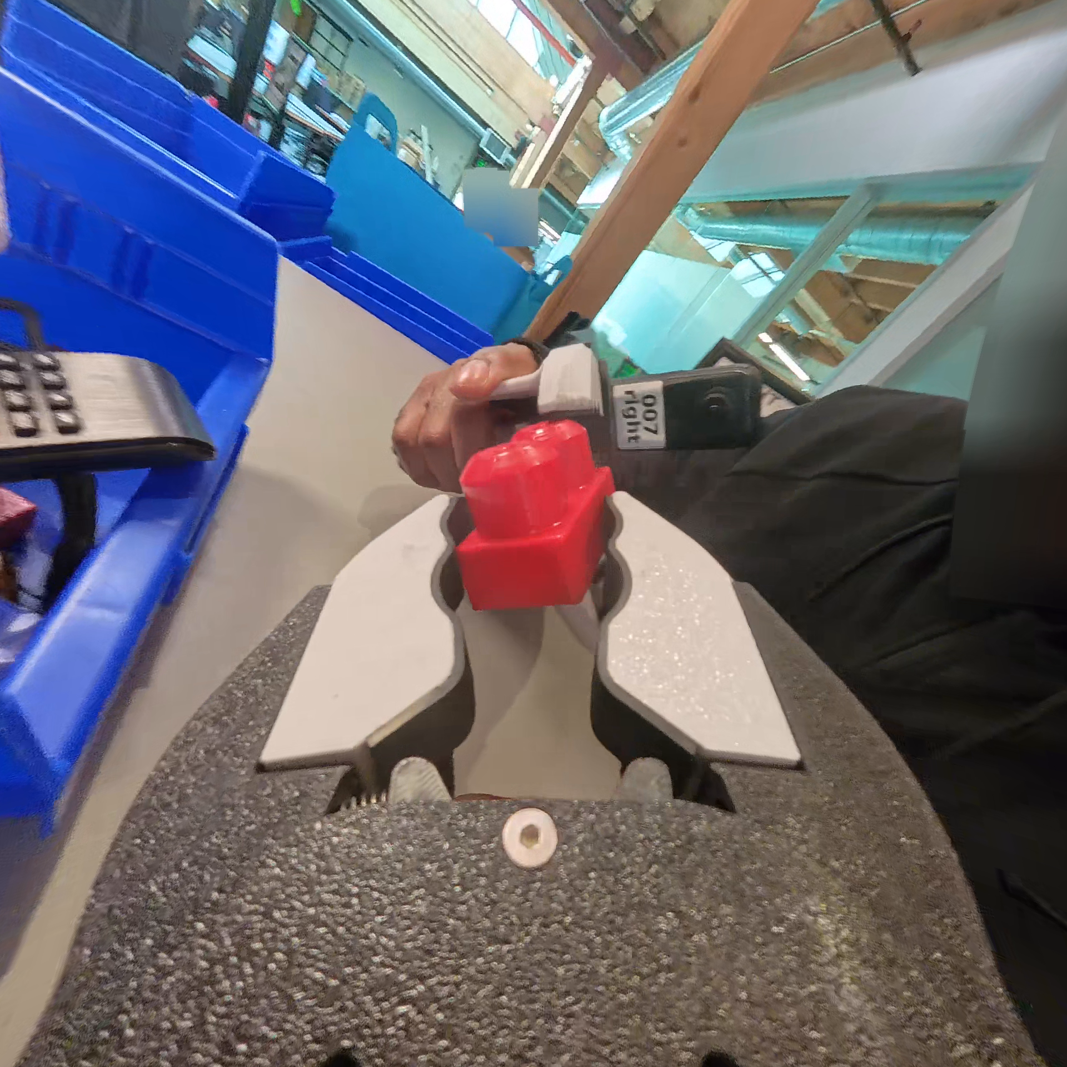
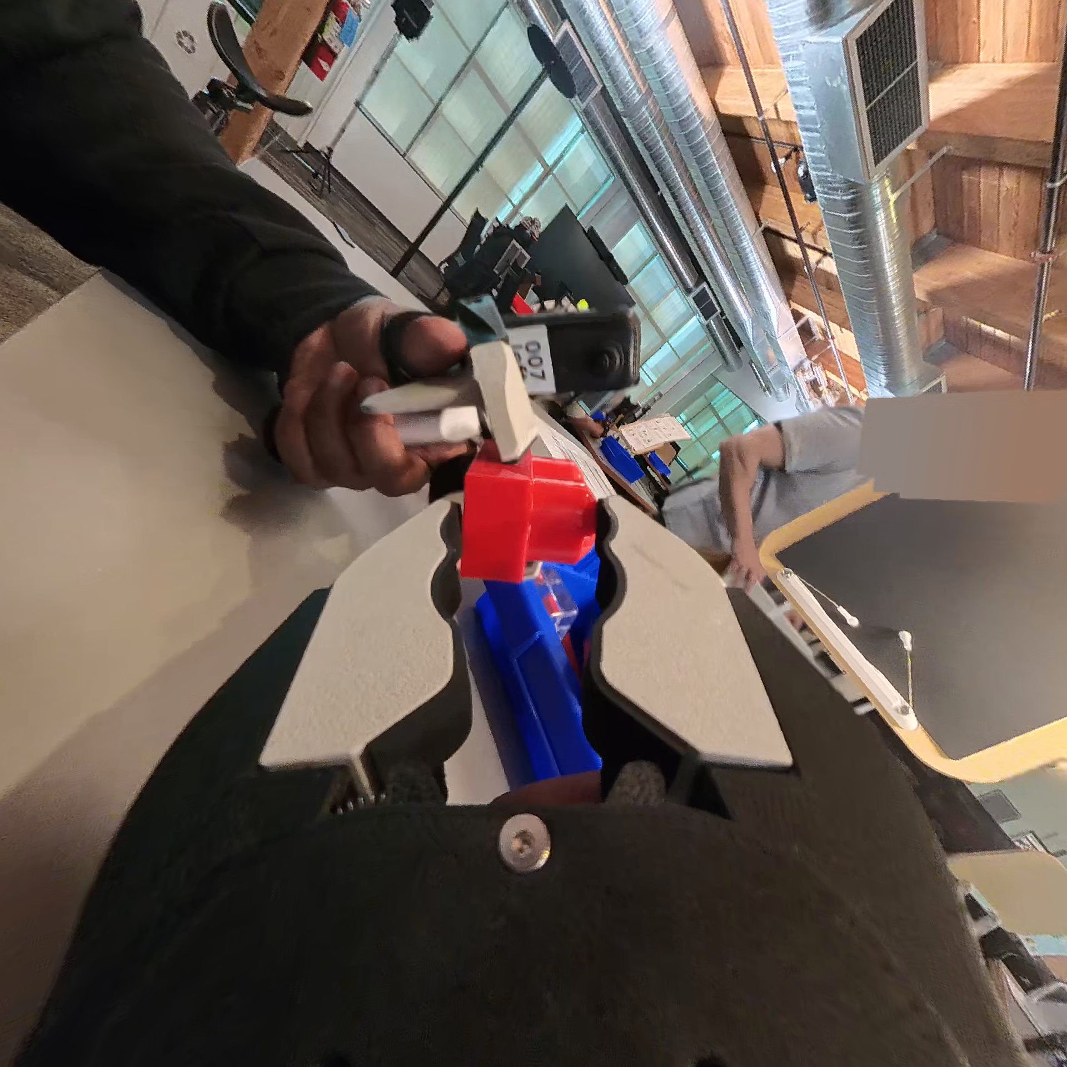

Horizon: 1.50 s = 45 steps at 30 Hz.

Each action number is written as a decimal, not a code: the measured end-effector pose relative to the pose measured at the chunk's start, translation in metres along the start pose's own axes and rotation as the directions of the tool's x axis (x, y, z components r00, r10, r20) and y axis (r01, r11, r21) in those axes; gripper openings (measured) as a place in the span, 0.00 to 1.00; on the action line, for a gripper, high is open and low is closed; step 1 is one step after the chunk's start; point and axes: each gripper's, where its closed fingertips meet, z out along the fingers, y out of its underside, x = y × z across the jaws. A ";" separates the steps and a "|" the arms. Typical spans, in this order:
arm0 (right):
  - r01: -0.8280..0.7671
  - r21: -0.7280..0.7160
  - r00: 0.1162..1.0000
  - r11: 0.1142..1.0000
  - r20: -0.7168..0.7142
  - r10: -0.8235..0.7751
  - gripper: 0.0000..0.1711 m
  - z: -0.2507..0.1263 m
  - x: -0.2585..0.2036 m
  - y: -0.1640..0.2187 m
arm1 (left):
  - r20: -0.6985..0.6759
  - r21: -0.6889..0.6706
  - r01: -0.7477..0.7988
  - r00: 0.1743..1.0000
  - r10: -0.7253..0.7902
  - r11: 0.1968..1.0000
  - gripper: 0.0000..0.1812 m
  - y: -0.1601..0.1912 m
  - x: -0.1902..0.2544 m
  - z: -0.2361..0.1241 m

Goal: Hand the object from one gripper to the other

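A red toy brick (image 1: pixel 531 519) with studs is held in the air above a white table (image 1: pixel 346 392). My left gripper (image 1: pixel 531 514) is shut on its sides. In the right wrist view the brick (image 2: pixel 519 519) sits between the fingertips of my right gripper (image 2: pixel 528 519), which press on its base and studs. The two grippers meet at right angles. A left-gripper finger (image 2: pixel 502 404) comes down onto the brick from above. A right-gripper finger (image 1: pixel 577 620) shows under the brick. A hand holds each gripper.
Blue plastic bins (image 1: pixel 144 277) stand along the table's left side, one holding a black keypad device (image 1: pixel 69 404). A blue bin (image 2: pixel 537 681) lies under the right gripper. A person in grey (image 2: pixel 797 462) leans by a black-topped table with a yellow rim (image 2: pixel 924 635). Both grippers' tips are close together, under 4 cm apart.
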 end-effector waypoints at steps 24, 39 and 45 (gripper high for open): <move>-0.047 -0.191 0.993 0.981 0.101 0.067 0.26 0.001 -0.004 0.031 | 0.176 -0.596 -0.803 -0.159 0.972 -0.023 0.22 0.004 -0.026 -0.003; 0.118 -0.256 0.993 0.959 0.056 -0.107 0.16 0.002 0.000 0.042 | 0.170 -0.567 -0.821 -0.036 0.985 0.068 0.31 0.010 -0.028 -0.005; 0.282 -0.230 0.953 0.931 -0.042 -0.299 0.16 -0.002 0.014 0.031 | 0.238 -0.396 -0.720 0.519 0.821 0.570 0.42 0.011 -0.020 -0.004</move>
